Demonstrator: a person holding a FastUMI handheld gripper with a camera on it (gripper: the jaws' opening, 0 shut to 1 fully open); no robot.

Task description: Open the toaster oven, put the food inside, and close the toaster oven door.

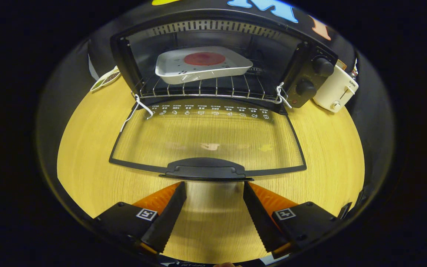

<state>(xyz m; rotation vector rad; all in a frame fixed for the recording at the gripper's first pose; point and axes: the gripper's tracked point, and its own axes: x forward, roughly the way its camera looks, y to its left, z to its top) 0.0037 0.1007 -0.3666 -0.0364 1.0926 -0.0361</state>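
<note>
Toaster oven door (pixel 208 139): lies fully lowered, flat over the wooden table (pixel 87 163), glass panel facing up; closing it is the step judged to be in hand.
Gripper (pixel 214 191): fingers spread wide apart and holding nothing, tips just short of the door handle.
Door handle (pixel 205 171): dark bar at the door's near edge, centred between the two fingertips and just ahead of them.
Recommended approach: bring the fingers under or around the handle squarely, then lift along the hinge arc, not pushing straight forward, so the door does not slip off.
Cords (pixel 139 107): white ties at both hinge corners; keep them from catching as the door rises.
Rack (pixel 206 89): wire shelf inside the open cavity.
Tray (pixel 202 66): pale dish with a red round food item (pixel 204 58), resting on the rack, slightly tilted; food appears already placed.
Clearance: tray looks set back from the rack's front edge, judged clear of the closing door.
Control knobs (pixel 315 76): on the oven's right panel, beyond the door.
</note>
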